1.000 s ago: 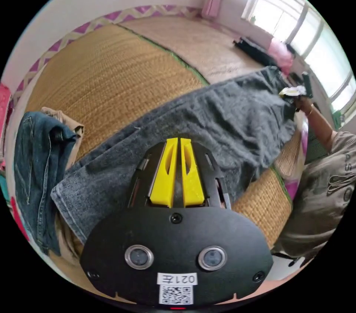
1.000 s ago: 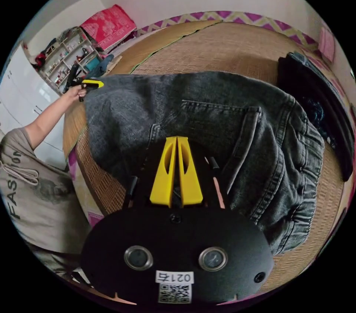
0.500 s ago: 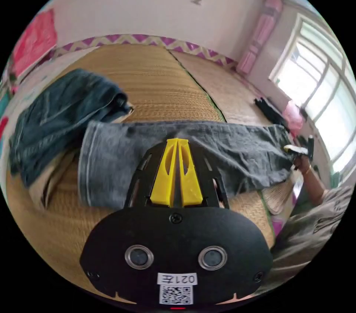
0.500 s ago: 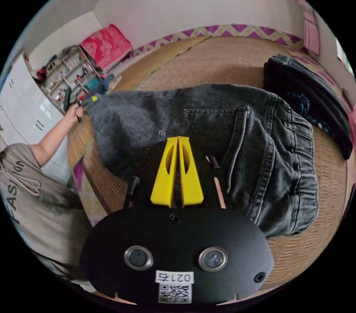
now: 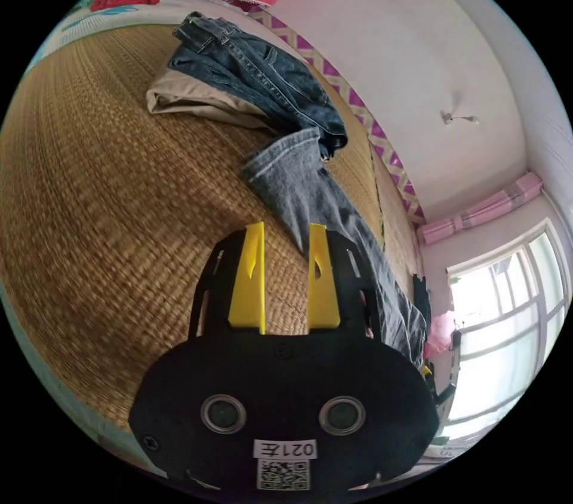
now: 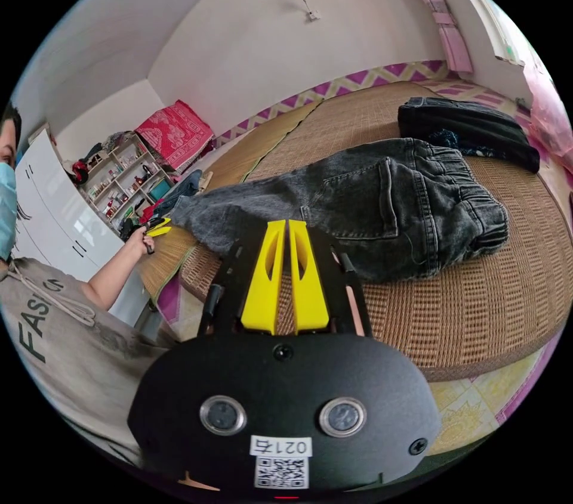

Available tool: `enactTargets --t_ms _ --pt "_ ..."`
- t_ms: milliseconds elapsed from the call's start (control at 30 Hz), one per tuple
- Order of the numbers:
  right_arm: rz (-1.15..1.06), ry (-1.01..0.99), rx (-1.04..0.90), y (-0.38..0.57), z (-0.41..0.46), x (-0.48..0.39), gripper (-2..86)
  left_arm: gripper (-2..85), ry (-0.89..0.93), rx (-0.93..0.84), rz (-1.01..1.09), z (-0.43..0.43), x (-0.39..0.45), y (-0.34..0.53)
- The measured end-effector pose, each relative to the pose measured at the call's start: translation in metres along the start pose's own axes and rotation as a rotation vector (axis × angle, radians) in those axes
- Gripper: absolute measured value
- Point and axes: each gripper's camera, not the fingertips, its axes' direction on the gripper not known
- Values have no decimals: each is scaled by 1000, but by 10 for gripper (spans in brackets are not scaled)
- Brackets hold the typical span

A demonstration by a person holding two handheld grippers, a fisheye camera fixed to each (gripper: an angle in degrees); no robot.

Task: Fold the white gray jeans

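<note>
The gray jeans [image 6: 382, 200] lie flat on the straw mat [image 6: 489, 301], waistband to the right, legs running left. My right gripper [image 6: 284, 222] is shut, its tips pinching the jeans' near edge below the back pocket. In the left gripper view one gray jeans leg [image 5: 310, 194] stretches away across the mat, cuff at the far end. My left gripper [image 5: 286, 226] is open beside that leg, with bare mat between its jaws. The right gripper view also catches the left gripper [image 6: 156, 225] in a hand, at the leg end.
Blue jeans [image 5: 262, 74] lie over a beige garment [image 5: 191, 104] past the cuff. A folded black garment [image 6: 465, 125] sits behind the waistband. The person's torso [image 6: 59, 343] is at the mat's left edge. Shelves [image 6: 125, 188] and a window [image 5: 495, 319] line the walls.
The left gripper has opened and let go of the leg, and its view has swung round. The jeans have come down flat on the mat. The right gripper stays shut.
</note>
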Motion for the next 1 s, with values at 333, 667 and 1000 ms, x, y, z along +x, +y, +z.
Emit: enactTargets --t_ms 333,667,1000 --pt "67 -36 -13 18 -33 40 0 55 40 35 -71 -20 30 -74" --pt "95 -82 -9 28 -78 89 -6 -8 243 182 208 -151 275 -79" --pt "154 -144 22 57 -126 144 -6 1 89 136 937 -97 796 185"
